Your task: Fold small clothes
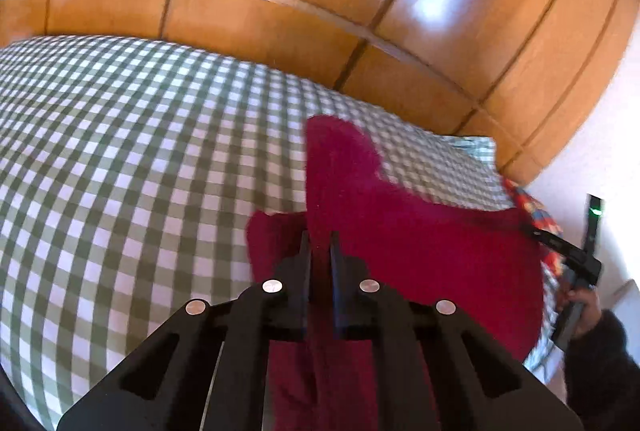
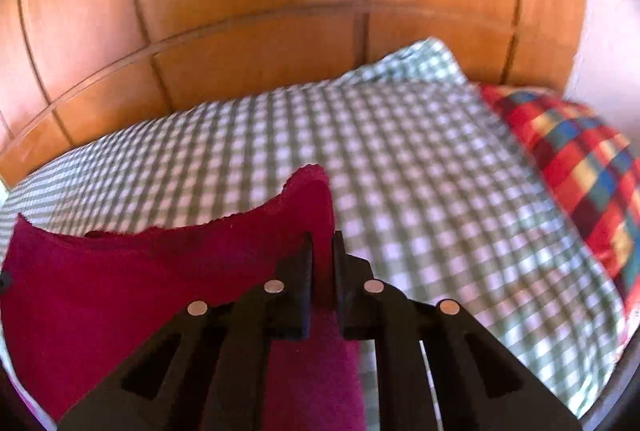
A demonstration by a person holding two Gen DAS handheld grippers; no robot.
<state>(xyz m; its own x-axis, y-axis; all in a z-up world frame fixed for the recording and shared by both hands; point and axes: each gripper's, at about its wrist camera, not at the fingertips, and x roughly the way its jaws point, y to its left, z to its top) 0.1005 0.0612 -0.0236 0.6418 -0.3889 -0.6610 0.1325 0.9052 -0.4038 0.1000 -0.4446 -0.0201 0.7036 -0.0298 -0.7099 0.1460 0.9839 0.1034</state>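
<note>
Lifting stage, fold not made yet as far as I can judge: the dark red garment (image 1: pixel 420 251) hangs stretched between both grippers above the bed (image 1: pixel 120 159) with its green-and-white check cover. No crease or stacked layers visible, so the fold itself, laying it down and smoothing are all still to do. Can't tell what kind of garment it is; a corner sticks up past each gripper and the upper edge sags in a curve between them.

Left gripper (image 1: pixel 320 235): jaws nearly pressed together, pinching one corner of the cloth, fabric showing in the narrow gap and draping below. Right gripper (image 2: pixel 322 235): same story, jaws almost closed on the opposite corner, red cloth running through the slot and spreading off to the left of that view. Both grips look like thin pinches near the edge, so slipping is a risk if the cloth gets pulled tight.

From the left wrist view the other gripper and the hand (image 1: pixel 580 303) holding it show at far right, at the garment's far end. A plaid pillow (image 2: pixel 580 159) lies at the bed's right end, clear of the garment. Wooden wardrobe doors (image 2: pixel 260 31) stand behind the bed. Frames are a bit motion-blurred.
</note>
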